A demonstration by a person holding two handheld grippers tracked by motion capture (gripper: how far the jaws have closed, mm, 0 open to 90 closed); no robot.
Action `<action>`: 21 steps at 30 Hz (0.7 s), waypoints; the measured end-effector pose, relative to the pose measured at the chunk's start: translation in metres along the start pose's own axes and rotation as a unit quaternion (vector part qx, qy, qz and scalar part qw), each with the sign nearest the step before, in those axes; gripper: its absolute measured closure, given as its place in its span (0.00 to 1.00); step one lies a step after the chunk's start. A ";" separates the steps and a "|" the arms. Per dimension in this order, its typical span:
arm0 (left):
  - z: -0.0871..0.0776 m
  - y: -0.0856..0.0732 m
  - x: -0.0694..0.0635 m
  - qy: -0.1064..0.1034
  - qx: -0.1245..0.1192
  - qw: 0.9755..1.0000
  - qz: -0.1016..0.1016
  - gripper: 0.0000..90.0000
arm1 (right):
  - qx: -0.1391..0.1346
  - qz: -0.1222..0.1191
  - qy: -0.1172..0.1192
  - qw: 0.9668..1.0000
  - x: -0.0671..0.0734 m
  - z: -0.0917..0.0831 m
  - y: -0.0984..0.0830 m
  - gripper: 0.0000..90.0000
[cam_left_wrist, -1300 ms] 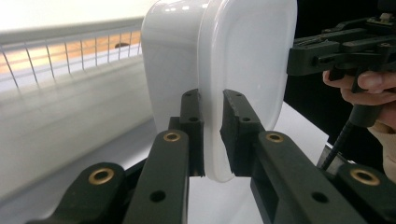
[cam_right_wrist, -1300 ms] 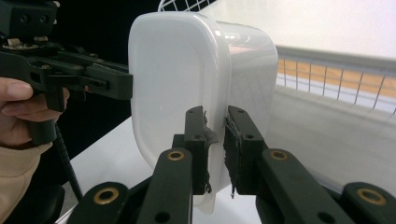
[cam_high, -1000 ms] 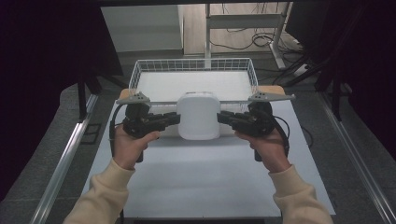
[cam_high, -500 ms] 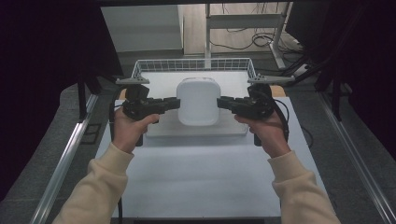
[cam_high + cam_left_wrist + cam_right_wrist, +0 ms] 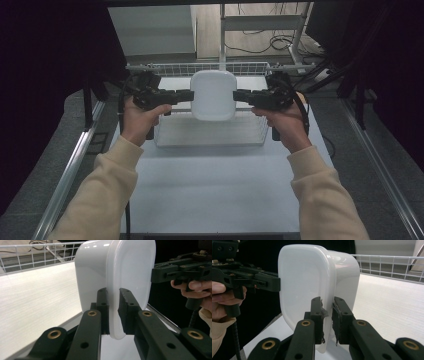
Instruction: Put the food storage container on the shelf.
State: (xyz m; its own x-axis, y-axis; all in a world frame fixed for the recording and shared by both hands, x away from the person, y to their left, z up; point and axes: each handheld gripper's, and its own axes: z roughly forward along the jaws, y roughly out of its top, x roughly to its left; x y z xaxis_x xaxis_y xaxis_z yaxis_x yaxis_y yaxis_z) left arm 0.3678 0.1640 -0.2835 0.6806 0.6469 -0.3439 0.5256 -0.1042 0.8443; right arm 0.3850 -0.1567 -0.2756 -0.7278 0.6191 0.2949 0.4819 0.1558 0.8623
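Observation:
A white lidded plastic container (image 5: 213, 95) hangs in the air over a wire basket (image 5: 210, 136), turned on edge with its flat face toward the person. My left gripper (image 5: 190, 95) is shut on its left rim and my right gripper (image 5: 236, 95) on its right rim. In the left gripper view the jaws (image 5: 113, 312) pinch the container's (image 5: 125, 272) protruding lip, with the right gripper (image 5: 153, 273) at the far edge. In the right gripper view the jaws (image 5: 327, 315) clamp the same lip of the container (image 5: 302, 282), and the left gripper (image 5: 277, 283) holds the opposite side.
The basket stands at the far half of a white table (image 5: 215, 190); its wire walls (image 5: 37, 252) (image 5: 387, 262) rise behind the container. Metal rails (image 5: 70, 175) run along both table sides. A shelf frame and cables (image 5: 260, 35) lie beyond the basket.
Both hands have lifted the container and carried it away from the person, from near the basket's front to over the basket. It now faces the camera more flatly.

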 end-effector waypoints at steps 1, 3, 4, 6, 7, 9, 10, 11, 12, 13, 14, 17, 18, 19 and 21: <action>0.000 0.000 0.000 0.000 0.000 1.000 0.000 0.89 | 0.000 0.000 0.000 1.000 0.000 0.000 0.000 0.88; 0.001 0.003 0.002 -0.002 0.000 1.000 -0.003 0.89 | 0.000 0.002 -0.001 1.000 -0.002 0.001 0.003 0.88; 0.002 0.004 0.004 -0.004 0.001 1.000 -0.004 0.89 | 0.000 0.003 0.000 1.000 -0.003 0.001 0.004 0.88; 0.004 0.007 0.007 -0.008 0.003 1.000 -0.009 0.89 | 0.003 0.008 0.000 1.000 -0.005 0.002 0.007 0.88; 0.005 0.009 0.009 -0.009 0.004 1.000 -0.012 0.89 | 0.005 0.012 -0.002 1.000 -0.007 0.004 0.009 0.88; 0.008 0.012 0.012 -0.009 0.005 1.000 -0.017 0.89 | 0.007 0.015 -0.003 1.000 -0.008 0.005 0.011 0.88; 0.009 0.013 0.014 -0.009 0.005 1.000 -0.019 0.89 | 0.009 0.017 -0.004 1.000 -0.009 0.006 0.013 0.88; 0.010 0.014 0.015 -0.009 0.007 1.000 -0.022 0.89 | 0.010 0.018 -0.005 1.000 -0.011 0.007 0.014 0.88; 0.011 0.016 0.017 -0.008 0.010 1.000 -0.024 0.89 | 0.012 0.022 -0.006 1.000 -0.012 0.008 0.015 0.88; 0.012 0.016 0.019 -0.008 0.012 1.000 -0.028 0.89 | 0.016 0.025 -0.007 1.000 -0.014 0.010 0.017 0.88; 0.014 0.017 0.021 -0.008 0.013 0.999 -0.032 0.89 | 0.018 0.027 -0.007 0.999 -0.015 0.011 0.018 0.88; 0.019 0.019 0.028 -0.011 0.019 0.999 -0.045 0.89 | 0.026 0.037 -0.009 0.999 -0.020 0.017 0.022 0.88; 0.021 0.019 0.031 -0.012 0.021 0.999 -0.049 0.88 | 0.029 0.040 -0.009 0.999 -0.021 0.019 0.023 0.88; 0.023 0.019 0.034 -0.014 0.023 0.998 -0.055 0.88 | 0.035 0.047 -0.009 0.998 -0.025 0.023 0.024 0.88; 0.026 0.019 0.040 -0.013 0.029 0.998 -0.061 0.88 | 0.038 0.051 -0.009 0.998 -0.027 0.025 0.025 0.88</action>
State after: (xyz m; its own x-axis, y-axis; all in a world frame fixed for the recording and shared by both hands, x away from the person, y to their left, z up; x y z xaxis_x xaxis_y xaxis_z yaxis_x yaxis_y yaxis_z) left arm 0.4179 0.1679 -0.2920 0.6224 0.6377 -0.4538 0.6336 -0.0699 0.7705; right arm 0.4286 -0.1502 -0.2726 -0.6645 0.6480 0.3722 0.5895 0.1485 0.7940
